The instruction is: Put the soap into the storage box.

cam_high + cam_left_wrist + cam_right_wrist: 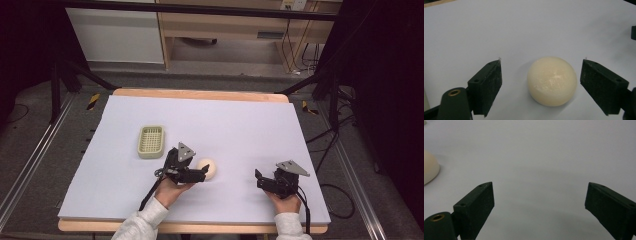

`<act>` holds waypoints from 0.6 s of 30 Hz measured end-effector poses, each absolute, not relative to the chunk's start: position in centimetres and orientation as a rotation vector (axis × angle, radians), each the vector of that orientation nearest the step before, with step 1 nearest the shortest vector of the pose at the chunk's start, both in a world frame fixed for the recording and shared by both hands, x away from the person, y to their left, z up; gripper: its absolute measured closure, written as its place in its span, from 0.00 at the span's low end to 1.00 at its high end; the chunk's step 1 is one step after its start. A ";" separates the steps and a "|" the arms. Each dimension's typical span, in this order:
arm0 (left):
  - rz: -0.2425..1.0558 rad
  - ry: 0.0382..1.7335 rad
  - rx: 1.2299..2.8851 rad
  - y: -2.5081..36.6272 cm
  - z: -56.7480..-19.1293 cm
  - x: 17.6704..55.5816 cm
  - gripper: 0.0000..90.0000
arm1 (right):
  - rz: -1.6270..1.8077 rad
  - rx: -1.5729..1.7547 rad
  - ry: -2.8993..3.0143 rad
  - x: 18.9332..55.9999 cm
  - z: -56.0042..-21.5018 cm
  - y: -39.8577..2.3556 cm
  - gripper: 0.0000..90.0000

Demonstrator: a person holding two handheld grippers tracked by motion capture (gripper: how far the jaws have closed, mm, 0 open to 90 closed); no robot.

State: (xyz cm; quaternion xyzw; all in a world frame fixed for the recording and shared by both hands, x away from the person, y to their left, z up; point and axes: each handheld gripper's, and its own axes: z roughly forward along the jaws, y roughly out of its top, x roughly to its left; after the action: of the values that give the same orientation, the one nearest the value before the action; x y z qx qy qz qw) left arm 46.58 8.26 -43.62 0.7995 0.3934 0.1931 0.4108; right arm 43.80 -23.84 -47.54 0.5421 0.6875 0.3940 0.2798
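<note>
A cream-white ball (207, 168) lies on the pale sheet (240, 130) that covers the table, in the near half, a little left of the middle. Its surface is smooth and slightly glossy, with a flatter underside. It sits between the wide-apart jaws of the left gripper (541, 75), touching neither. A pale green slotted basket (151, 141) stands upright toward the left edge, empty, apart from the ball.

Grey floor (235, 80), wooden desk (225, 25) behind
</note>
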 end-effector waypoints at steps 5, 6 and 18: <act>0.496 0.981 2.036 7.7 -44.0 46.8 0.18 | 1.055 1.458 1.847 43.8 -47.6 -23.8 0.10; 0.492 0.984 2.037 7.6 -44.0 46.8 0.18 | 1.056 1.457 1.848 43.8 -47.6 -23.8 0.10; 0.477 0.984 2.071 6.5 -44.9 47.2 0.15 | 1.057 1.457 1.847 43.8 -47.6 -23.8 0.10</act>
State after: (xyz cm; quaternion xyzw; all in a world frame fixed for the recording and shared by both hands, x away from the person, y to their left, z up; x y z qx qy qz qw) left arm 47.16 6.46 -44.92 0.8145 0.3872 0.1877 0.3892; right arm 43.82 -23.83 -47.59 0.5428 0.6880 0.3937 0.2774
